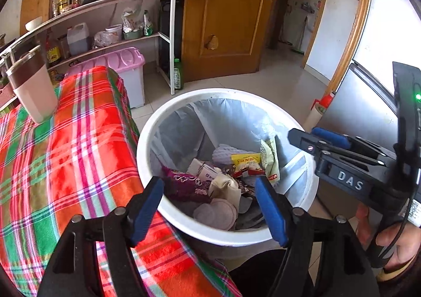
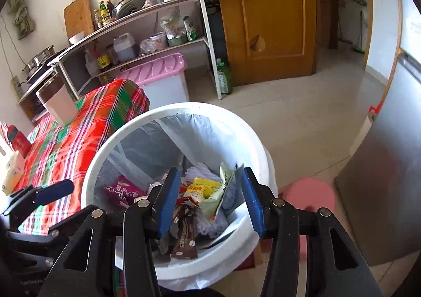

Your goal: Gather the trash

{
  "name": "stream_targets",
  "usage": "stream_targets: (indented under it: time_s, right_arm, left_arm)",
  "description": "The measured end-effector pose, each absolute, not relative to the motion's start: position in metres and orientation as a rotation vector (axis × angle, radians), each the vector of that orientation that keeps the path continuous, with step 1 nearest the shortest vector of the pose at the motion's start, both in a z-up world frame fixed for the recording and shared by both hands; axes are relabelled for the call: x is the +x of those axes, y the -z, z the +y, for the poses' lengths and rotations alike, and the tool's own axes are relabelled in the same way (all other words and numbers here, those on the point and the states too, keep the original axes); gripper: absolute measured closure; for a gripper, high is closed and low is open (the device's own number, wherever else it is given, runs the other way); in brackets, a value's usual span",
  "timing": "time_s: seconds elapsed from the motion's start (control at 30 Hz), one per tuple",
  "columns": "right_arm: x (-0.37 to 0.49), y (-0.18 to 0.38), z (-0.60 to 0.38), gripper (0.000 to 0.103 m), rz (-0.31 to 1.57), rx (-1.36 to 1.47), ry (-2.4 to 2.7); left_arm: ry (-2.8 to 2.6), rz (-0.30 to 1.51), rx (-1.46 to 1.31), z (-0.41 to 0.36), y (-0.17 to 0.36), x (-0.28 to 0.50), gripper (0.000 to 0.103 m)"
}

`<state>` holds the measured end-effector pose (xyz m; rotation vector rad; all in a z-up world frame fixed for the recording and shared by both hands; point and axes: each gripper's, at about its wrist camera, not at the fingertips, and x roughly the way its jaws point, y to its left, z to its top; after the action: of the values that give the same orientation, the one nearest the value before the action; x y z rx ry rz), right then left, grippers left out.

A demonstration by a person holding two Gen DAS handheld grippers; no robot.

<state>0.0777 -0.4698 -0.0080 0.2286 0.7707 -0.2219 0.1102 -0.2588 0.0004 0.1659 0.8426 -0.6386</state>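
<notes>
Both the left gripper (image 1: 210, 204) and right gripper (image 2: 209, 199) hover with jaws parted and empty above the round white plastic-lined trash bin (image 1: 147, 139) full of wrappers.

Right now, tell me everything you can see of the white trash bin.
The white trash bin is round, looks like plastic, and stands upright on the tiled floor beside the plaid-covered table. A thin translucent liner bag hangs inside. It is partly filled with wrappers, packets and tissue. Both grippers, left and right, hover open above it, holding nothing.
</notes>
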Motion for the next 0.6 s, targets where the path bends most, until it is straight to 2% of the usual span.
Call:
stream_targets:
  time_s: [0.23,0.6]
  right_arm:
    - [0.046,-0.008,-0.447,0.051,0.696,0.182,0.268]
    - [0.004,-0.012,-0.416,0.051,0.676,0.183,0.301]
  left_arm:
    - [0.568,0.777,0.141,-0.233,-0.01,0.094,0.027]
    - [0.505,0.697,0.159,-0.206,-0.018,0.061,0.027]
